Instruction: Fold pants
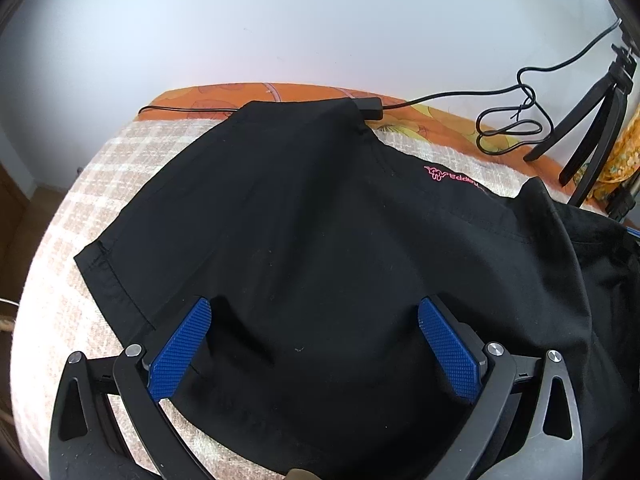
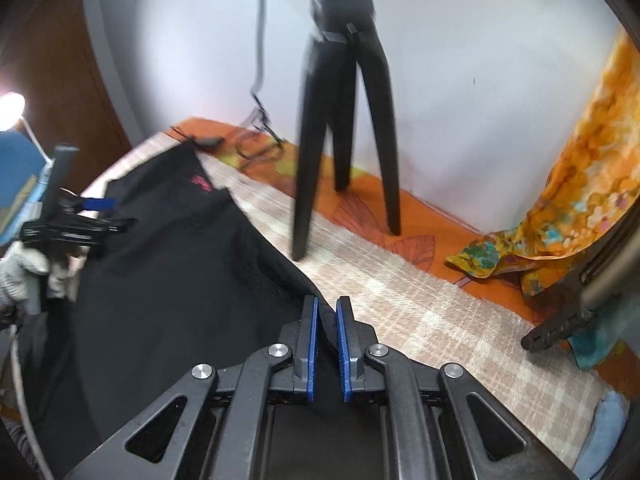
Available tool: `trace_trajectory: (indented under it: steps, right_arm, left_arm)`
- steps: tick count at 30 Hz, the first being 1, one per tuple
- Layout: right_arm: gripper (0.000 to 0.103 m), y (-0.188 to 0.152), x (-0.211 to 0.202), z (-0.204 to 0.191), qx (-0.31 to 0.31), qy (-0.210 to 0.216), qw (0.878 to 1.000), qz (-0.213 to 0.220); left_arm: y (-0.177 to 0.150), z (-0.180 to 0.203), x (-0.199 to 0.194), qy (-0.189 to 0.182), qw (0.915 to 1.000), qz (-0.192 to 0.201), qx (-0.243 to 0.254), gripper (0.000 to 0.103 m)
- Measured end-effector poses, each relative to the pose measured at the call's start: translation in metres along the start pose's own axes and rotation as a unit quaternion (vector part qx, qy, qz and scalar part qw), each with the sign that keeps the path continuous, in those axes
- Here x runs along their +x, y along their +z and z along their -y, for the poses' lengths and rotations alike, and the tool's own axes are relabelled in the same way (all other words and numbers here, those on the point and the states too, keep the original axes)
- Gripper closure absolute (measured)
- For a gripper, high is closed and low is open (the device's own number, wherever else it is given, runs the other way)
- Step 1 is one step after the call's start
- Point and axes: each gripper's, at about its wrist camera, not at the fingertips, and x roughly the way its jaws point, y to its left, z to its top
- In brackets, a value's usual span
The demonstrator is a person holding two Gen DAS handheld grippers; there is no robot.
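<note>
Two grippers are working one garment. The right gripper [image 2: 326,308] is pinching the near edge of the black pants [image 2: 168,264]: its blue pads [image 2: 311,344] are drawn almost together, with a dark fold of cloth running up between them, so the jaws are closed on fabric rather than empty. Judgement: this edge grip is probably being taken so a layer can be lifted and carried over for a fold.

The left gripper [image 1: 314,316] is hovering low over the pants with jaws spread wide; its blue pads [image 1: 182,354] are flanking a broad patch of cloth. Whether the tips are touching the fabric is unclear. It is holding nothing. Judgement: it is likely placed there to pin or steady the cloth while the other side is being raised.

The pants are lying mostly flat on a checked blanket [image 1: 60,280] over an orange floral sheet [image 2: 432,220], pink logo [image 1: 454,176] facing up. A black tripod [image 2: 344,120] and a coiled cable [image 1: 512,124] are sitting near the wall, apart from the garment.
</note>
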Motion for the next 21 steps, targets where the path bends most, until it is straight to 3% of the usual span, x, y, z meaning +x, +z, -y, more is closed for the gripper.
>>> trace_trajectory:
  steps: [7,14,21]
  right_arm:
    - [0.1,-0.011,-0.043,-0.029,-0.014,0.031,0.999,0.022]
    - [0.101,-0.037,-0.059,-0.066,-0.021,0.069,0.997,0.021]
    - [0.101,-0.073,-0.064,-0.101,-0.039,0.107,0.994,-0.001]
  left_arm:
    - [0.007,-0.019,-0.009,-0.045,0.9972,0.005,-0.059,0.002]
    - [0.017,-0.018,-0.03,-0.048,0.9961,0.031,-0.067,0.002]
    - [0.039,-0.008,-0.045,-0.091,0.9918,0.038,-0.082,0.001]
